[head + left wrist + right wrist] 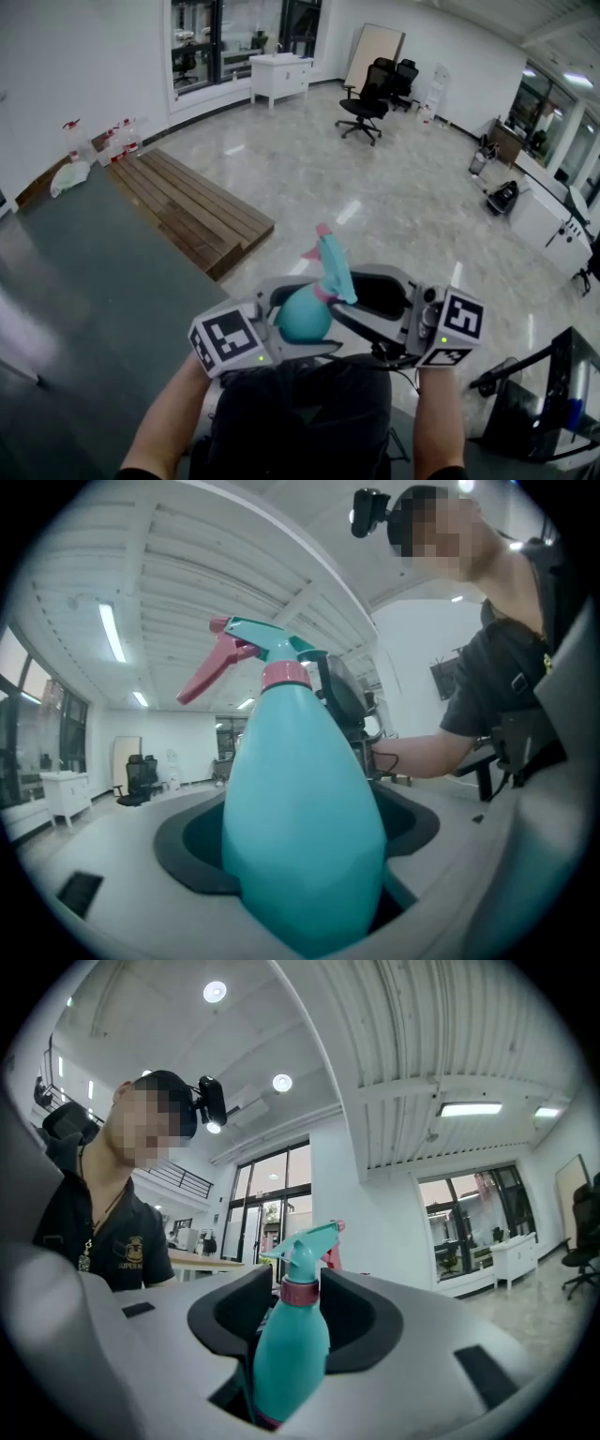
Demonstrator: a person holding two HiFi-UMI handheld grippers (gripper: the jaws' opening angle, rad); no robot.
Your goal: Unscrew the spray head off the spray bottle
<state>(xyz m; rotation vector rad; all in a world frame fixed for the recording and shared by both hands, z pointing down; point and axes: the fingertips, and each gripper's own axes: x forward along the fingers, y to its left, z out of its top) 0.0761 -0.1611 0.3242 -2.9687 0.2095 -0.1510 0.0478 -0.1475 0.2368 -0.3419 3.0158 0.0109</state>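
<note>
Teal spray bottle [305,317] over glossy floor [375,197], wooden platform [192,211] beside

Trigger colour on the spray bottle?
Pink trigger on the teal spray bottle; shows best in the left gripper view.

A glossy pale floor [394,206] spreads under white walls [84,66]. A low platform of wooden planks [192,206] lies near dark-framed windows [211,42], and a white cabinet [279,75] stands below them. Black office chairs [366,103] stand before a leaning board [373,56]. Strip lights [111,630] glow on the ribbed white ceiling [216,564].
</note>
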